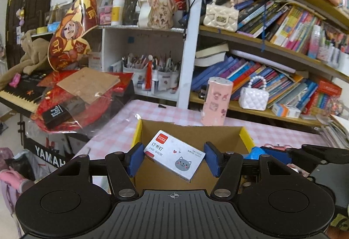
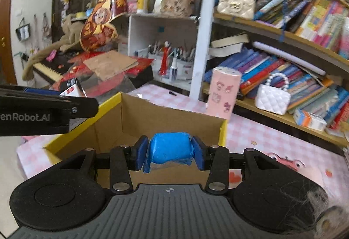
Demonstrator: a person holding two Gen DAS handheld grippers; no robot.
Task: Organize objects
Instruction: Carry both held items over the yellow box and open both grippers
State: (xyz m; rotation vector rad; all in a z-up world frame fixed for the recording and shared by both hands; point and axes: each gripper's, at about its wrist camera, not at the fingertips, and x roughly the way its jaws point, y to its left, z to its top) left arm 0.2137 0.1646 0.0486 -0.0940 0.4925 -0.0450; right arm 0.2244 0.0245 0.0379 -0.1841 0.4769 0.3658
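Cardboard box (image 1: 192,130), open-topped, stands on the pink checked counter (image 1: 165,110) at lower centre of both views. Left tool (image 1: 174,157) is clamped on a white staple box (image 1: 174,155), held tilted above the box opening. Right tool (image 2: 170,152) is closed tight on a blue wrapped packet (image 2: 170,148), also over the opening. Pink cylinder (image 2: 222,93) stands behind the box.
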